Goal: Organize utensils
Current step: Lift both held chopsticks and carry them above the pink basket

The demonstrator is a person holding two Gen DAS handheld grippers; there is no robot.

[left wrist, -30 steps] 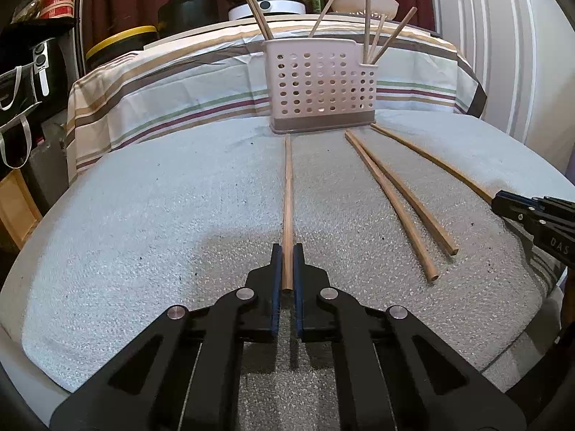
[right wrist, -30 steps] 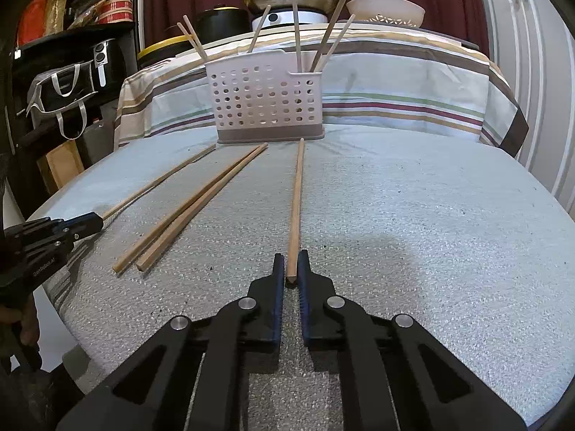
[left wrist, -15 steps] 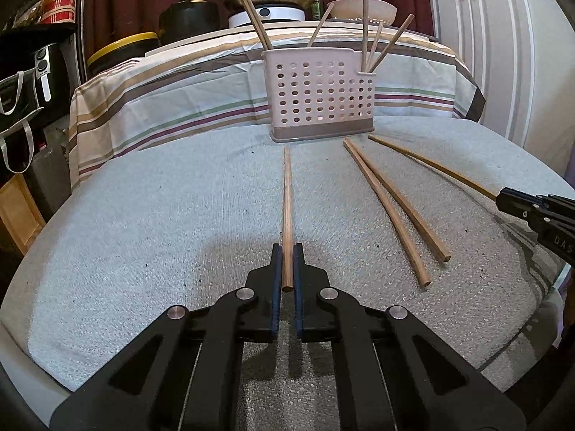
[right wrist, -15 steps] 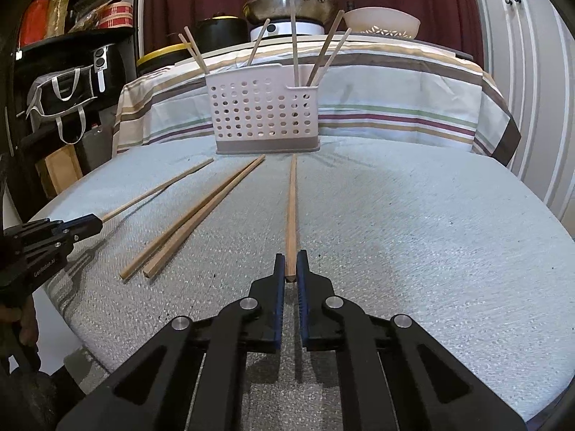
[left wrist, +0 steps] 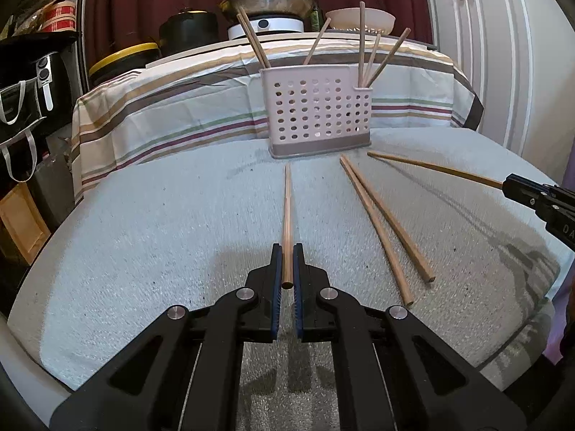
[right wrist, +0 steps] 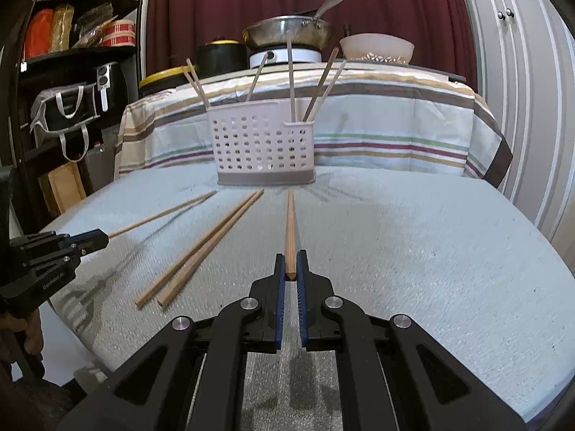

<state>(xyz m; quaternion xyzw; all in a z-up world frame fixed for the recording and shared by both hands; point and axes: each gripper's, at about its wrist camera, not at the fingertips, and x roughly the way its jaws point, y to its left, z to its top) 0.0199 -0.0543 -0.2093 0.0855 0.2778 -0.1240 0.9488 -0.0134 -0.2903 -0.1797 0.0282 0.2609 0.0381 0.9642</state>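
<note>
Because each gripper pinches only the very butt of a long chopstick, the chief risk from here is leverage. The left gripper (left wrist: 286,269) has its jaws closed on the near end of one chopstick (left wrist: 286,212), whose shaft runs ahead toward the perforated utensil basket (left wrist: 318,111). The right gripper (right wrist: 291,269) is likewise clamped on the end of a second chopstick (right wrist: 290,222), pointing at the same basket. With so much free length beyond the pads, either stick could pivot or droop in the grip, and its far tip might then catch the basket's rim or wall instead of dropping in, nudging the light basket back across the table cover (right wrist: 413,251). Whether the held tips are clear of the cover is hard to judge through the fisheye. Two more chopsticks (left wrist: 384,230) lie loose side by side between the grippers; a low sweep by either one would likely scatter them. Sticks already standing in the basket lean at angles and could deflect a newcomer.
</note>
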